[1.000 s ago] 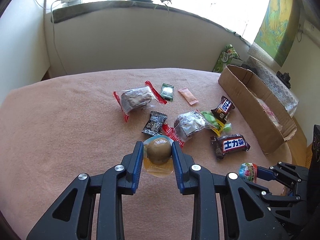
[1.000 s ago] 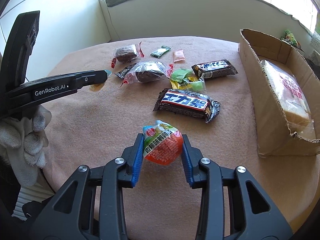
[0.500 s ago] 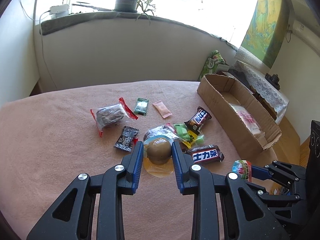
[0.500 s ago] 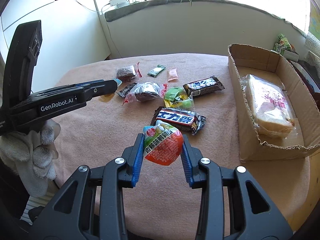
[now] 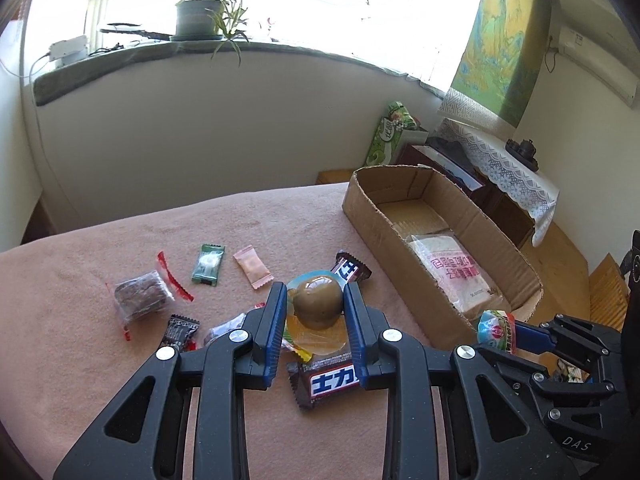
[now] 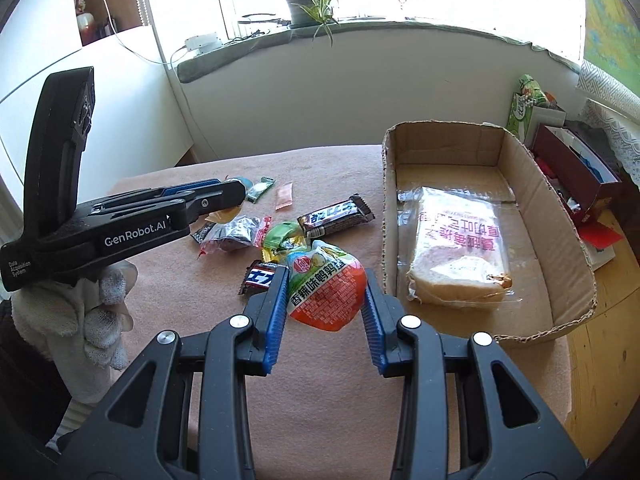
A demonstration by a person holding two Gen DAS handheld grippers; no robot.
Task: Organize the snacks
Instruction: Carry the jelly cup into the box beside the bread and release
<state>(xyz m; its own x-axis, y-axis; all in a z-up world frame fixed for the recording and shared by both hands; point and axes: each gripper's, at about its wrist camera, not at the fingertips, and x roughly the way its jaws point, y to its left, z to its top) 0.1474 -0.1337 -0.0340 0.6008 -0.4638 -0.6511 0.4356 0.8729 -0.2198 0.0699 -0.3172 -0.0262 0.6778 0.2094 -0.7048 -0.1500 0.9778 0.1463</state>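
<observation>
Tabletop with a pink cloth over it, snacks scattered on it. Cardboard box sits at its right side, open top, one bagged bread loaf lying inside, toward the box's near end. Left tool is closed on a brown egg snack in clear wrap, held in the air left of the box, above the snack pile. Right tool is closed on an orange-and-green snack pouch, held up just left of the box's near corner. Left of the box on the cloth: two dark chocolate bars, one near the box wall, one closer in, under the left tool. Farther left of the box: a clear-wrapped brown cake with red edges, a small black packet, a green sachet, a pink sachet. Green and yellow candy wrappers lie between the bars.
</observation>
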